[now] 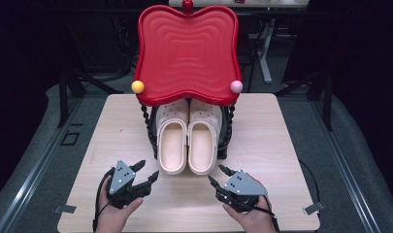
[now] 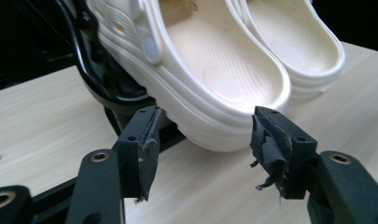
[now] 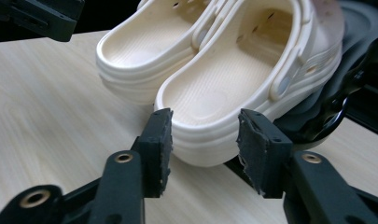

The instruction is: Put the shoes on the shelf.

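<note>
Two cream clogs stand side by side on the lower shelf of a black rack, heels toward me: the left clog (image 1: 172,141) and the right clog (image 1: 203,141). My left gripper (image 1: 148,171) is open just short of the left clog's heel (image 2: 233,135), jaws on either side of it without touching. My right gripper (image 1: 219,175) is open too, its jaws level with the right clog's heel (image 3: 203,144). Each gripper is held by a hand at the table's near edge.
A red wavy tray (image 1: 187,51) tops the rack, with a yellow ball (image 1: 137,86) and a pink ball (image 1: 236,86) at its front corners. Twisted black posts (image 1: 146,124) flank the clogs. The light wooden table (image 1: 116,126) has bare room on both sides.
</note>
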Demonstrator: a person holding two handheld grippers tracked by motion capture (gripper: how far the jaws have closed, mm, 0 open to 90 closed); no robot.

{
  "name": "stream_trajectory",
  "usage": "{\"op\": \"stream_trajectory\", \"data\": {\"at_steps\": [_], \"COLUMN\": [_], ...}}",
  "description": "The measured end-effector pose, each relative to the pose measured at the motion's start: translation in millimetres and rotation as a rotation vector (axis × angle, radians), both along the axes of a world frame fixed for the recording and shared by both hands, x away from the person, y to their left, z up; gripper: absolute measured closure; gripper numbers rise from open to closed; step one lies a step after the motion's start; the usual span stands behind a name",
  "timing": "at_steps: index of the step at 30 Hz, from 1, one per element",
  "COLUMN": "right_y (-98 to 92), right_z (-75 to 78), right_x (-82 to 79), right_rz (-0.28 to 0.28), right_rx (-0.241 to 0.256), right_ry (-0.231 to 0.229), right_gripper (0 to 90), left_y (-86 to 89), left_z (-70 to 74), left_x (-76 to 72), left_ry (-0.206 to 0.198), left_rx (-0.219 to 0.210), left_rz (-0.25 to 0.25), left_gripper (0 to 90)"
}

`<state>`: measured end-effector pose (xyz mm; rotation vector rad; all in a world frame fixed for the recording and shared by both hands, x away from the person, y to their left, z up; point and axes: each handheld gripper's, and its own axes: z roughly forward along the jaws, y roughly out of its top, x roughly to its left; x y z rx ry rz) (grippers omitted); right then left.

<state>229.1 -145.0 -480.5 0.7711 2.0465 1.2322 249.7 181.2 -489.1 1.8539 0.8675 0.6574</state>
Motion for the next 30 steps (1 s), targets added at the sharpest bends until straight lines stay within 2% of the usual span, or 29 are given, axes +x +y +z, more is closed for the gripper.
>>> {"op": "stream_trajectory", "data": {"at_steps": [5,6,7,8,11,14,15,16,17,18,19,20,21,22,25,26,27,30], "right_y": [0.6,1.6,1.6,3.0,5.1,8.4,10.9,10.9,12.0,14.4,14.4,15.4,16.7,16.7,17.5,17.5,17.2,17.7], "right_z": [-9.5,-15.3,-15.3,-21.3,-27.3,-33.0,-36.0,-36.0,-37.2,-39.8,-39.8,-40.8,-41.8,-41.8,-42.0,-42.0,-43.3,-44.2], "right_x": [-2.9,-1.9,-1.9,0.4,2.2,3.5,5.2,5.2,6.6,10.1,10.1,11.6,14.2,14.2,18.9,18.9,21.7,23.7], "right_rz": [0.015,0.033,0.033,0.041,0.050,0.054,0.055,0.055,0.059,0.059,0.059,0.057,0.063,0.063,0.047,0.047,0.043,0.045], "right_rx": [0.007,0.031,0.031,0.037,0.031,0.021,0.039,0.039,0.053,0.068,0.068,0.076,0.096,0.096,0.101,0.101,0.117,0.130], "right_ry": [0.008,0.023,0.023,0.051,0.073,0.122,0.146,0.146,0.168,0.203,0.203,0.222,0.247,0.247,0.264,0.264,0.288,0.301], "right_gripper": [47.4,44.6,44.6,44.2,44.5,51.4,56.3,56.3,60.0,65.7,65.7,69.0,77.2,77.2,89.5,89.5,89.8,89.9], "left_y": [-1.4,-2.2,-2.9,-4.8,-7.2,-11.5,-14.1,-14.1,-15.9,-17.1,-18.6,-19.6,-21.1,-22.4,-26.1,-26.1,-26.8,-29.5], "left_z": [-15.0,-17.1,-19.1,-21.9,-23.6,-25.8,-27.3,-27.3,-28.6,-29.2,-30.3,-30.7,-31.4,-31.9,-32.1,-32.1,-32.2,-33.5], "left_x": [-6.2,-7.5,-8.7,-10.1,-10.4,-10.0,-8.9,-8.9,-8.0,-6.9,-5.7,-5.0,-4.8,-4.6,-2.1,-2.1,-0.9,1.7], "left_ry": [0.036,0.041,0.041,0.039,0.047,0.047,0.053,0.053,0.054,0.063,0.067,0.075,0.078,0.073,0.086,0.086,0.093,0.105], "left_rx": [-0.010,-0.007,0.004,0.022,0.011,-0.004,-0.008,-0.008,-0.011,-0.011,-0.016,-0.016,-0.027,-0.027,-0.033,-0.033,-0.032,-0.030], "left_rz": [-0.035,-0.043,-0.053,-0.066,-0.075,-0.078,-0.077,-0.077,-0.074,-0.080,-0.085,-0.089,-0.095,-0.099,-0.120,-0.120,-0.124,-0.117], "left_gripper": [41.0,48.2,48.2,55.5,58.7,63.7,65.7,68.1,68.1,73.4,73.4,75.0,79.9,79.9,87.6,88.9,89.4,89.7]}}
